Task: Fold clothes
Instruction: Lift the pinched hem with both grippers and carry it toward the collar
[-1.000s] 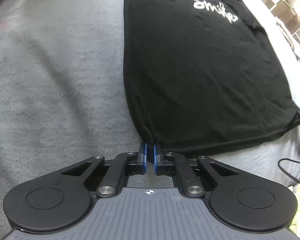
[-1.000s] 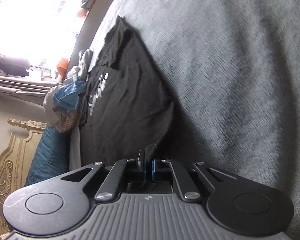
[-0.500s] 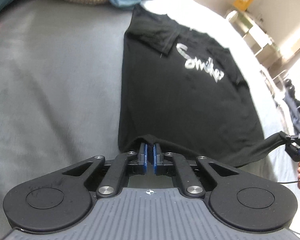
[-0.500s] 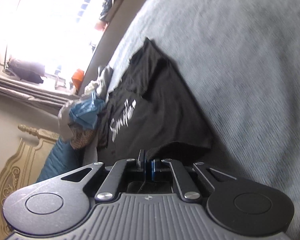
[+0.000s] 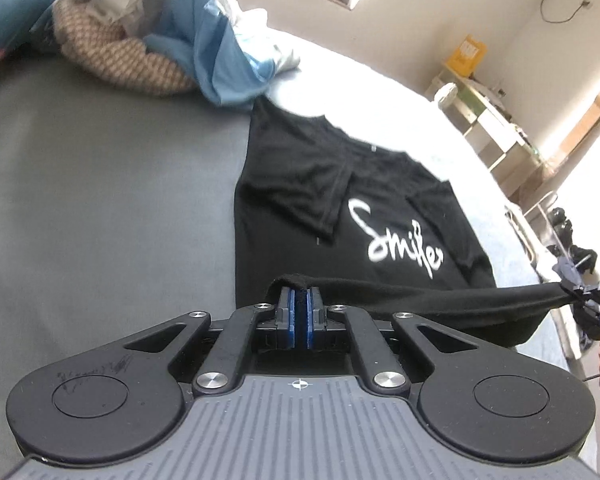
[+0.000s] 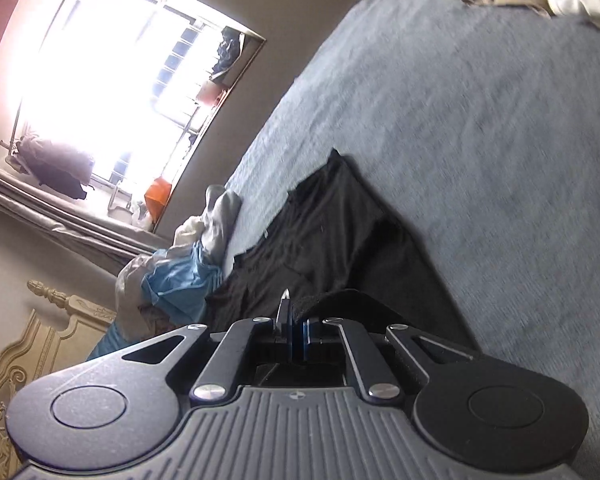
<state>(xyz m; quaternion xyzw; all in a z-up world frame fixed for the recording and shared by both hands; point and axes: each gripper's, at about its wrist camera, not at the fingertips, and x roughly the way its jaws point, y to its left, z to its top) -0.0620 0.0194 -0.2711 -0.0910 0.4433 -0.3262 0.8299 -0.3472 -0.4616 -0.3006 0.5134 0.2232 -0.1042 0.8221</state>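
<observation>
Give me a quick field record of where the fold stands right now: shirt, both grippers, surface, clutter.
shirt: black T-shirt with white script print, lying on the bed, sleeves folded in
hem: lifted off the bed, stretched between both grippers, above the lower part of the shirt
left hand-held gripper: shut on one hem corner
right hand-held gripper: shut on the other hem corner
surface: grey blanket
clutter: pile of clothes beyond the collar end
fold stage: bottom-to-top fold under way, hem not yet laid down
</observation>
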